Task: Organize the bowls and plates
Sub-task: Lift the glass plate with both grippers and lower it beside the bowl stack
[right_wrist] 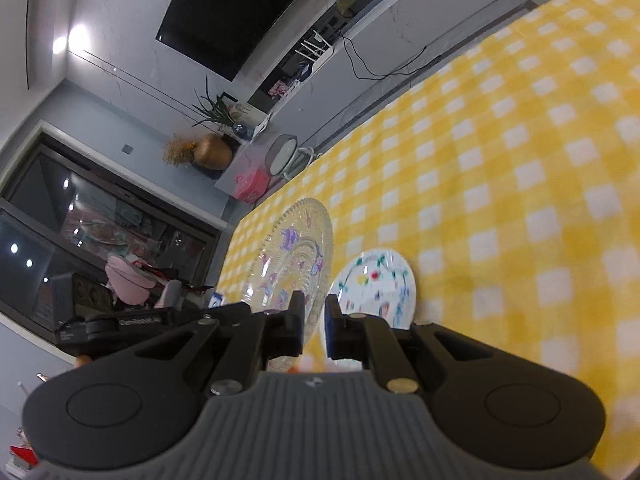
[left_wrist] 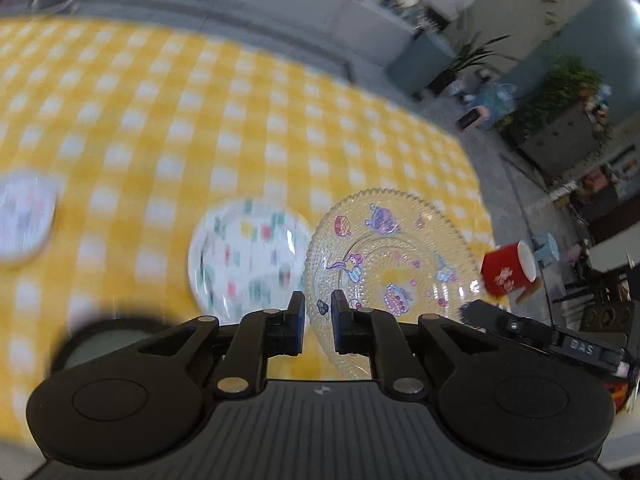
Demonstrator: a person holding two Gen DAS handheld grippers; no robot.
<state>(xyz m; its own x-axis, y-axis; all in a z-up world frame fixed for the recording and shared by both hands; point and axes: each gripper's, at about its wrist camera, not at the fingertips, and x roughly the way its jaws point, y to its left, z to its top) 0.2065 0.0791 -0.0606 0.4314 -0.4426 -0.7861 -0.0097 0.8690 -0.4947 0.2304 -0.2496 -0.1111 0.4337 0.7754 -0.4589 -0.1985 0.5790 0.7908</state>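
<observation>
Jaws of the left gripper (left_wrist: 317, 307) pinch the near rim of a clear, bead-textured round glass plate with cartoon prints (left_wrist: 394, 256), which sits tilted over the yellow-and-white checked tablecloth (left_wrist: 200, 120). Just beside it lies one glossy white ceramic plate with coloured motifs (left_wrist: 248, 252); a white patterned dish (left_wrist: 24, 216) lies blurred, well apart. The right gripper (right_wrist: 314, 312) holds a narrow gap; whether it grips anything I cannot tell.

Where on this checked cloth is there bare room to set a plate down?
Bare cloth runs wide beyond the white patterned plate and glass plate, out to the far table edge. It is crowded near the left gripper, where both plates and the red cup cluster.
</observation>
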